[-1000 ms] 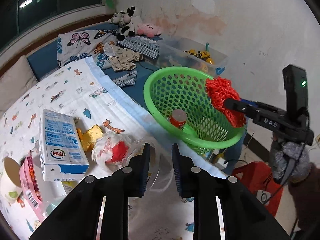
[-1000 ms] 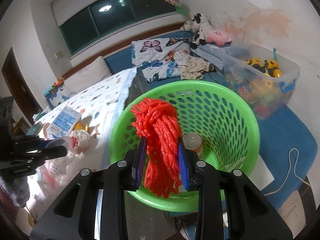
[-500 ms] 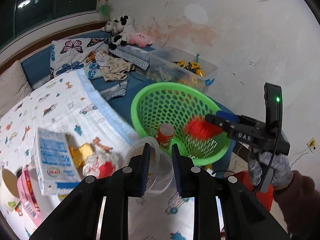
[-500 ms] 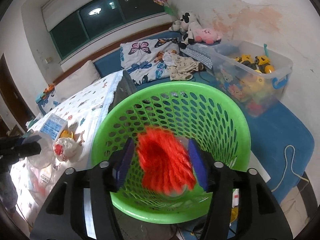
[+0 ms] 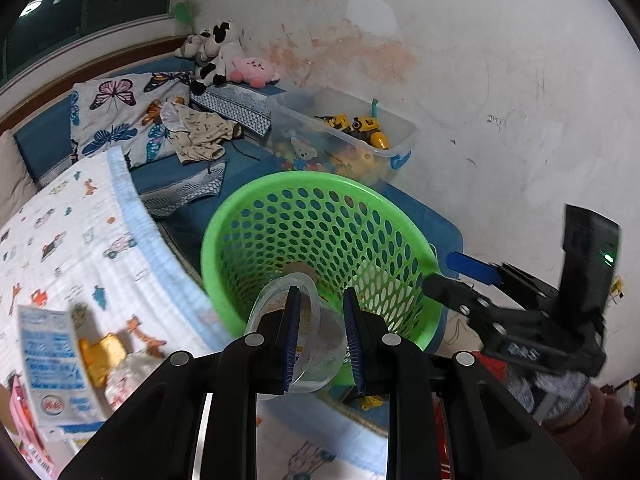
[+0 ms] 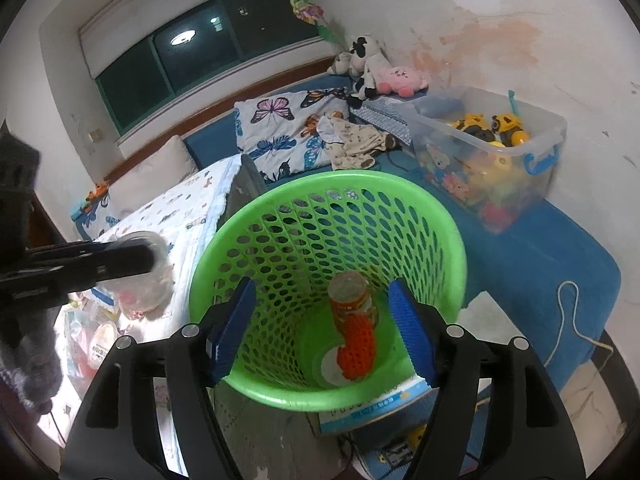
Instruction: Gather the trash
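A clear plastic cup (image 5: 298, 336) sat low in the centre of the left wrist view, its wall pinched between the blue pads of the left gripper (image 5: 320, 338), which stood nearly closed around it, at the near rim of the green perforated basket (image 5: 256, 216). In the right wrist view the basket filled the middle of the frame; on its floor lay a red mesh net (image 6: 358, 340) against an orange-labelled jar (image 6: 352, 300). The right gripper (image 6: 322, 330) hung over the basket's mouth with its jaws opening, nothing between its blue pads. At the left of that view the cup showed blurred at the tip of the other gripper. A milk carton (image 5: 48, 364) and a yellow wrapper (image 5: 100, 356) lay on the printed bed sheet (image 5: 72, 240) at lower left of the left wrist view. A clear toy bin (image 6: 492, 152) stood at upper right, beside the stained wall (image 5: 460, 80).
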Action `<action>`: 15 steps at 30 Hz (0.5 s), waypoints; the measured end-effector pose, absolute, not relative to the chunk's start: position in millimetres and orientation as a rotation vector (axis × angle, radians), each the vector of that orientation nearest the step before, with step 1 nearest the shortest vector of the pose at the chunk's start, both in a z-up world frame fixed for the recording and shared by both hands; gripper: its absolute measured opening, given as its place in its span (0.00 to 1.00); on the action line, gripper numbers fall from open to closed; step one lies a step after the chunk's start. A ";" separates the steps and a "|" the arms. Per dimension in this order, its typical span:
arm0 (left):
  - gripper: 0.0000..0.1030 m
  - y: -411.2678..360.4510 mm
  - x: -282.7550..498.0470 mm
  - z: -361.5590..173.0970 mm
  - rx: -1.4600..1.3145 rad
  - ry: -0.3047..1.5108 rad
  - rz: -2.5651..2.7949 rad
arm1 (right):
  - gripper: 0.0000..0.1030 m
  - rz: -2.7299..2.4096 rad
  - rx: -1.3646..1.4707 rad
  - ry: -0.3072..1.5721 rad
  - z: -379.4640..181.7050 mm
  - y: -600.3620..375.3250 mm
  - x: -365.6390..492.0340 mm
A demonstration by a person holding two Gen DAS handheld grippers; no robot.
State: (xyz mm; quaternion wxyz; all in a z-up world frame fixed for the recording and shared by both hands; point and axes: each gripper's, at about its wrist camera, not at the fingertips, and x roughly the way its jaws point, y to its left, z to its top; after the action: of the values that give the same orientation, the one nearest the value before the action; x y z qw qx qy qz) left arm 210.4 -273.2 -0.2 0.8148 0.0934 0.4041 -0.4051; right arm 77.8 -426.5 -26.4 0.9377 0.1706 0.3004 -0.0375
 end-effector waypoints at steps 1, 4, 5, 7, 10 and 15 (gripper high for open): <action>0.21 -277.4 211.9 -1.9 0.201 0.869 -0.863 | 0.68 -0.078 0.352 0.611 -26.0 -427.1 73.7; 0.21 -288.8 215.1 -8.9 0.205 0.890 -0.855 | 0.68 -0.089 0.344 0.605 -23.9 -426.1 64.4; 0.21 -292.6 216.3 -11.5 0.207 0.894 -0.851 | 0.69 -0.091 0.343 0.604 -23.6 -425.9 61.6; 0.22 -295.4 218.4 -16.0 0.207 0.909 -0.846 | 0.69 -0.093 0.343 0.601 -23.3 -425.6 56.9; 0.30 -298.6 220.6 -21.5 0.205 0.921 -0.840 | 0.69 -0.098 0.341 0.603 -25.4 -423.6 50.1; 0.46 -289.0 216.3 -19.3 0.207 0.898 -0.822 | 0.69 -0.094 0.343 0.612 -28.1 -419.1 45.5</action>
State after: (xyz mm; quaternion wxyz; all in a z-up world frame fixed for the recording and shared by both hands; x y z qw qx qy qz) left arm 216.3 -289.0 -19.3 0.8154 0.0972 0.4208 -0.3855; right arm 45.5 -419.1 -28.1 0.9381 0.1679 0.2995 -0.0461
